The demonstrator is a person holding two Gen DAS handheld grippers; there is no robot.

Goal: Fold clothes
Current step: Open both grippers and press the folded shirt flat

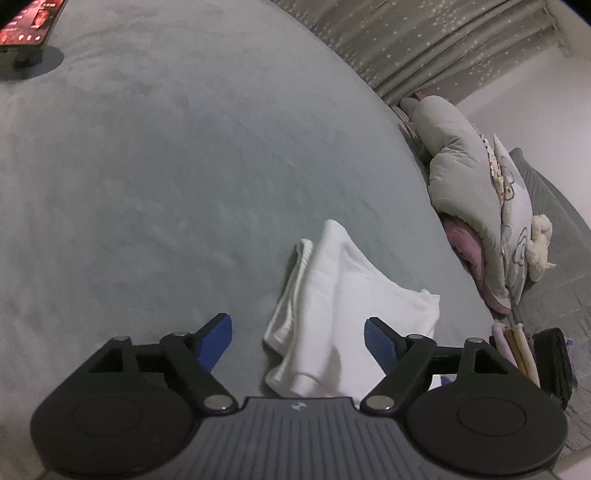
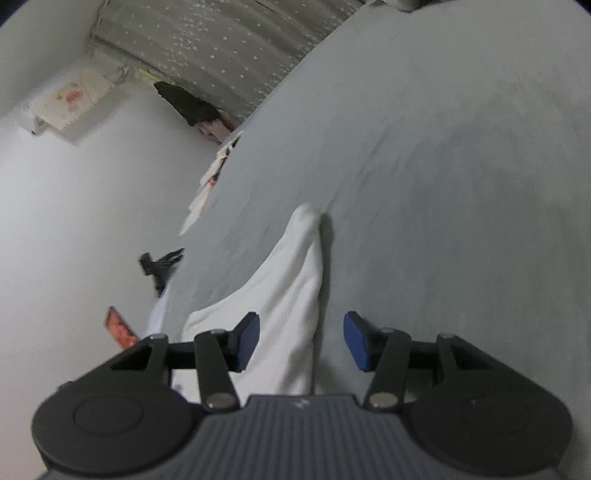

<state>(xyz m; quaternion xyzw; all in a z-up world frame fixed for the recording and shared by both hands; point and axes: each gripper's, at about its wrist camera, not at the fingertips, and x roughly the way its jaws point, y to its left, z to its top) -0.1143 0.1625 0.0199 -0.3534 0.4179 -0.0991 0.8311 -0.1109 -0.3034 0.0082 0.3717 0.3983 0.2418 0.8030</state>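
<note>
A white garment (image 1: pixel 343 295) lies bunched in folds on the grey bed cover (image 1: pixel 166 166). My left gripper (image 1: pixel 297 334) hovers over its near end with the jaws wide apart; the blue pads (image 1: pixel 218 339) touch nothing. In the right wrist view the same white garment (image 2: pixel 291 295) runs up between the fingers to a pointed end. My right gripper (image 2: pixel 301 339) stands open over it, and its blue pads (image 2: pixel 356 343) are clear of the cloth.
A phone on a stand (image 1: pixel 27 29) sits at the far left of the bed. Pillows and a plush toy (image 1: pixel 480 206) pile along the right edge. Star-patterned curtains (image 2: pixel 221 48) hang behind. Dark clothes (image 2: pixel 192 103) and papers (image 2: pixel 207 184) lie by the wall.
</note>
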